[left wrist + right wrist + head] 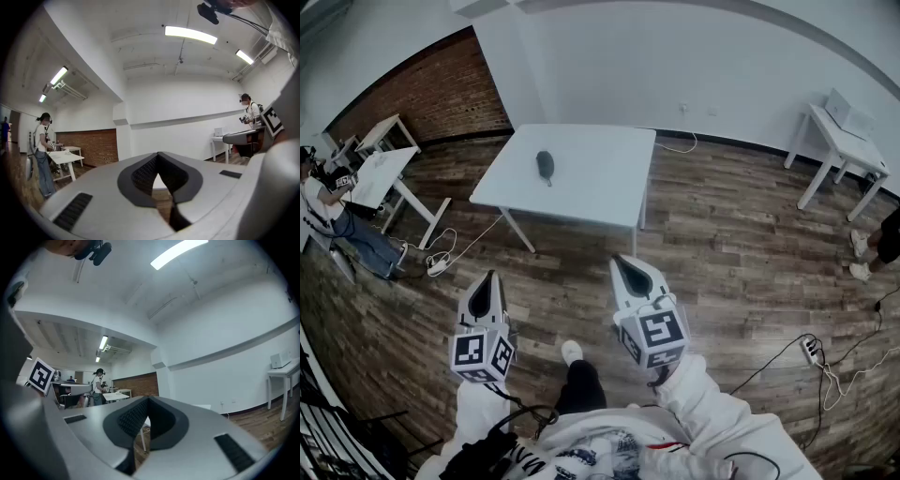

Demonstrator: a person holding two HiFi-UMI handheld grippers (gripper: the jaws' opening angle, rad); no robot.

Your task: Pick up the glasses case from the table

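A dark oval glasses case (546,165) lies on the left part of a white table (591,173), well ahead of me across the wooden floor. My left gripper (490,275) is held level in front of my body, its jaws shut with nothing between them. Beside it, my right gripper (623,261) is level too, its jaws shut and empty. Both point towards the table and are far short of it. In the left gripper view the left gripper's (158,154) pads meet at the tips. The right gripper (148,399) looks the same in the right gripper view. The case is hidden in both gripper views.
A second white table (389,169) with a seated person (328,202) stands at the left by a brick wall. Another white table (839,131) is at the far right. A cable with a power strip (811,349) lies on the floor at right, another cable (441,262) at left.
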